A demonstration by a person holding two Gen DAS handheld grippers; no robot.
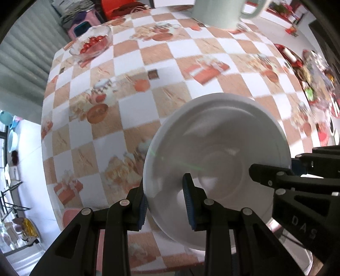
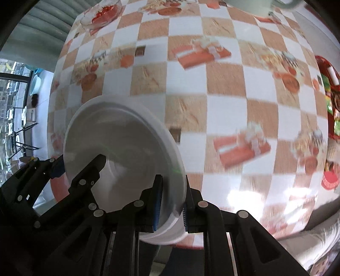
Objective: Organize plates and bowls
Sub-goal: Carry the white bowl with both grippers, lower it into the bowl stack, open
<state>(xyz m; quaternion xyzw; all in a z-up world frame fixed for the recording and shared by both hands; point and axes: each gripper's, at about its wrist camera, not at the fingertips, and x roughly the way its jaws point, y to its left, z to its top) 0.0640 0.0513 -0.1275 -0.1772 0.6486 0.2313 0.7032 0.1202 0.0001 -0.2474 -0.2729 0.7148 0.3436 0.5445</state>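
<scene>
A white bowl [image 1: 216,152] is held tilted above the checked tablecloth [image 1: 131,114] near the table's front edge. My left gripper [image 1: 164,201] is shut on its left rim, one blue pad inside and one outside. My right gripper [image 2: 171,203] is shut on the opposite rim of the same bowl [image 2: 119,144]. The right gripper also shows in the left wrist view [image 1: 274,169], and the left gripper in the right wrist view [image 2: 70,167]. The frames are motion-blurred.
A glass bowl with red contents [image 1: 92,42] stands at the far left of the table. A pale green mug [image 1: 223,12] stands at the far edge. A red tray of snacks [image 1: 306,72] lies at the right. Stools and floor show at left.
</scene>
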